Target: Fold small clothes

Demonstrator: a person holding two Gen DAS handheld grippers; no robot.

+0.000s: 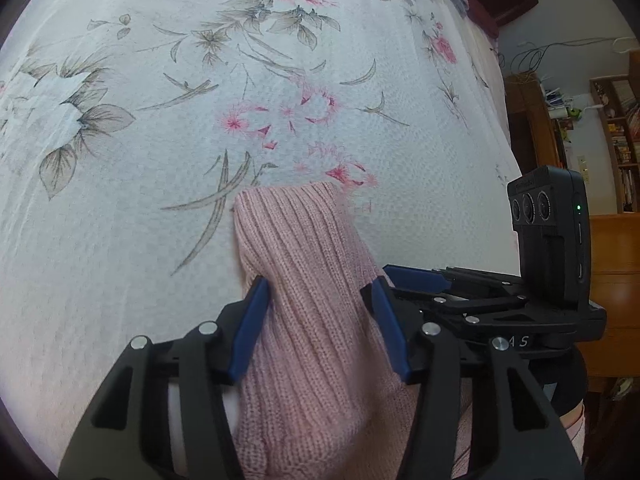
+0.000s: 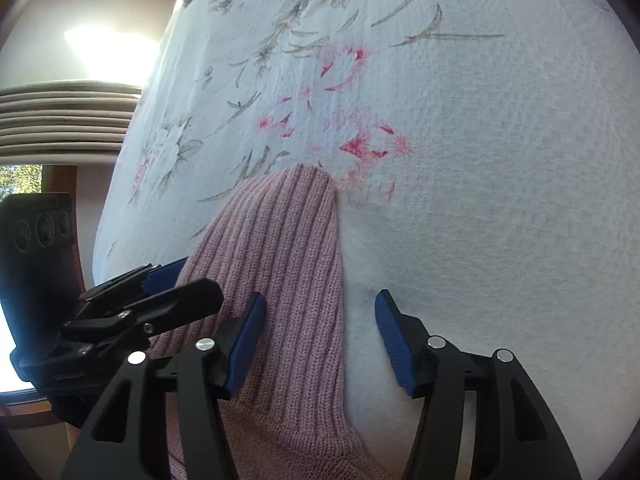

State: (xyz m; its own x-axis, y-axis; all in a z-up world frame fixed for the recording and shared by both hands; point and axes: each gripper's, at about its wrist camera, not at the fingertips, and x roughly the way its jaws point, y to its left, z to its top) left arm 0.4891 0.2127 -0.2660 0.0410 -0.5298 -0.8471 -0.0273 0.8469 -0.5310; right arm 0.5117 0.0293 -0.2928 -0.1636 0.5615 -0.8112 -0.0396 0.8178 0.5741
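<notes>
jaws wide over a pink knit piece

jaws of the left gripper (image 1: 318, 292) stand wide apart and straddle the pink ribbed knit (image 1: 304, 280), which runs forward between them; whether the blue pads touch it i cannot tell. the right gripper (image 2: 320, 308) is spread just as wide, the knit's edge lying by its left pad, bare floral bedsheet (image 2: 500, 180) under the other. judging from this, the fold goes best if each pinches a corner squarely and both lift evenly, so the ribbing lands flat.
</notes>
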